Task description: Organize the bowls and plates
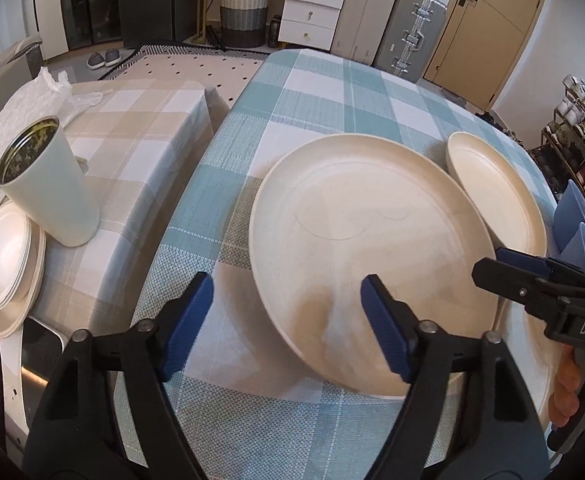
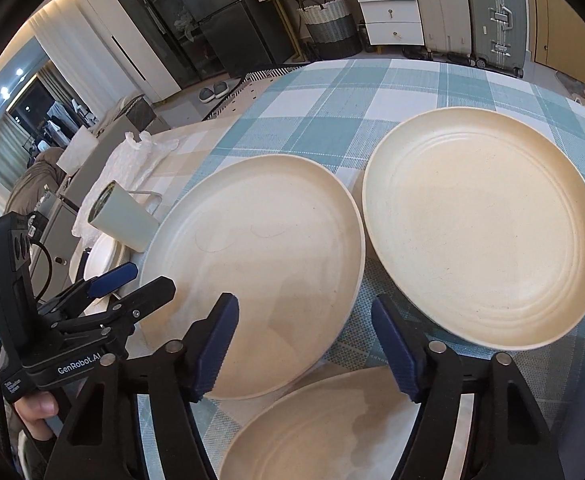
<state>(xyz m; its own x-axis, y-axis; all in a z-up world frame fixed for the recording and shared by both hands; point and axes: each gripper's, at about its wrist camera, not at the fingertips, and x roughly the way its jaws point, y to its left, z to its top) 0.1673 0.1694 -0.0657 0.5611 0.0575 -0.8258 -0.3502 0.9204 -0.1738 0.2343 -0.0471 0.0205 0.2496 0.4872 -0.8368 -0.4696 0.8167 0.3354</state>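
On the table covered by a blue-and-white checked cloth, three cream round plates lie near the front edge. Both grippers point steeply down at them.

Left gripper hangs over the near left rim of the large cream plate; its jaws stand partly open, one blue pad above the cloth, the other above the plate's surface, and the rim lies between them with no pad pressing on it. In the right wrist view a hand grips its black handle from below.

Right gripper is also partly open and holds nothing. Its left pad hovers over the near right rim of the same large plate, its right pad over the cloth beside the ridged cream plate, which sits further right, just beside the large one. A third cream plate lies closest to the front edge, under this gripper.

Beyond the table's left edge, a beige checked surface carries a pale green cylindrical tin and a stack of white dishes.
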